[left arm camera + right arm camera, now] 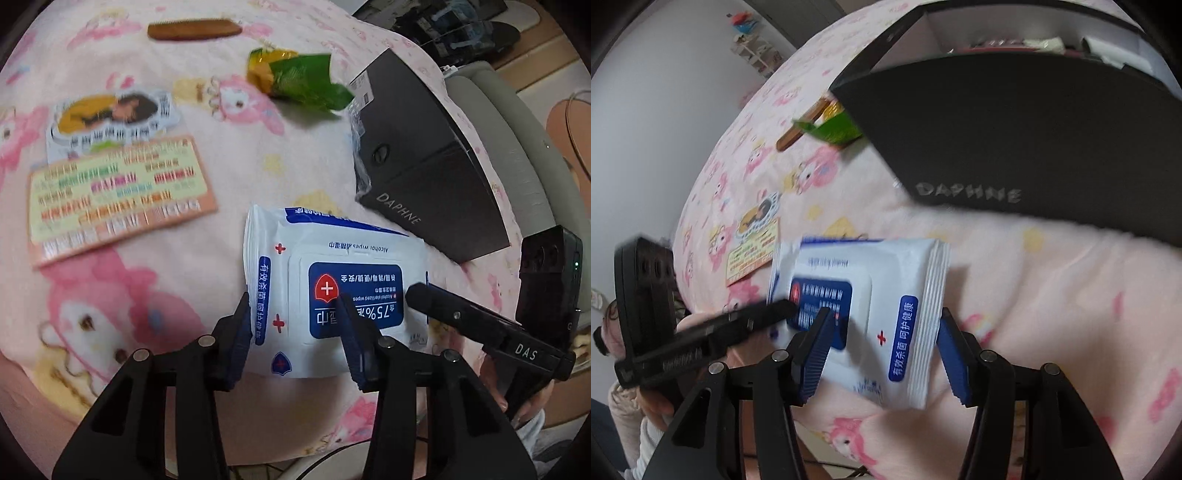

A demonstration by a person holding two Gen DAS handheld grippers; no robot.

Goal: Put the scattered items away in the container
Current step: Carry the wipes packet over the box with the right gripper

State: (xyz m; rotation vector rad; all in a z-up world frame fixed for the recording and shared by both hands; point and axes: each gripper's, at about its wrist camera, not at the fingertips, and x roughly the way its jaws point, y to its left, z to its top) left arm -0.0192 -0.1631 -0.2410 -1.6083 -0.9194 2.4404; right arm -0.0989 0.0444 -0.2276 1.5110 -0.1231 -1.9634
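A white and blue pack of alcohol wipes (332, 288) lies on the pink blanket, also in the right wrist view (871, 317). My left gripper (295, 321) is open, its jaws astride the pack's left end. My right gripper (886, 347) is open, its jaws astride the pack's right end; it shows in the left wrist view (417, 293). The black DAPHNE box (424, 162) stands just beyond the pack, open with small items inside (1015, 122). A green snack wrapper (299, 81), a brown comb (194, 29), a pink card (118, 195) and a sticker (110, 114) lie scattered on the blanket.
The blanket (207, 155) covers a bed whose edge runs along the near side. A grey chair back (517, 122) stands to the right of the box. A white wall and a small shelf (753, 48) are far behind in the right wrist view.
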